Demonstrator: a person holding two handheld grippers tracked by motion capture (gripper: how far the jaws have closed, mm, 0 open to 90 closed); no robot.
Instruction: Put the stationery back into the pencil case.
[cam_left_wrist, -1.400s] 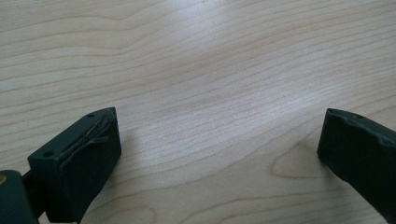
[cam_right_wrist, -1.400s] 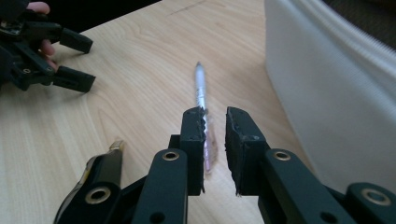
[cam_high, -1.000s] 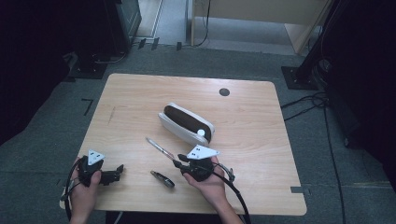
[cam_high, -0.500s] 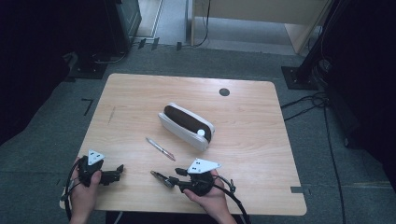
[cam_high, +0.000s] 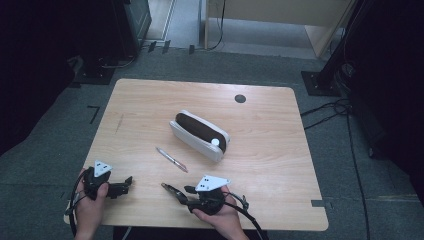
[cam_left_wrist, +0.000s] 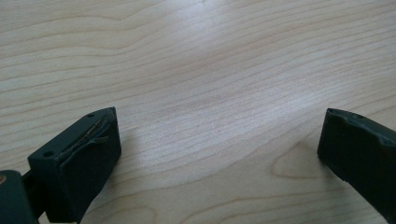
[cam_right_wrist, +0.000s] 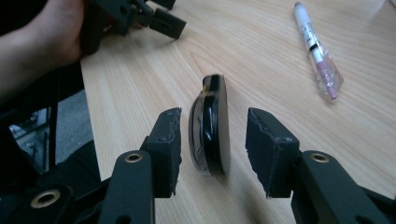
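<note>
Straddling the small black object (cam_right_wrist: 210, 128) with my right tool (cam_right_wrist: 214, 149), I have one jaw on either side of it, with a narrow gap on the left side and a wider one on the right, so neither pad is touching and nothing is gripped. The object is a flat, glossy black thing lying on its edge on the desk (cam_high: 280, 150), close to the near edge and left of my right hand (cam_high: 220, 212). In the high view its tip pokes out from the right tool (cam_high: 186, 194) toward the left.

A pen (cam_right_wrist: 317, 51) with a pinkish end lies beyond it, well apart; between that pen (cam_high: 171, 159) and the desk's middle sits a white pencil case (cam_high: 199, 135), open, with a dark inside.

My left tool (cam_left_wrist: 217, 149) rests near the desk's near-left corner, jaws spread wide over bare wood and holding nothing. My left hand (cam_high: 90, 200) grips it from below.
</note>
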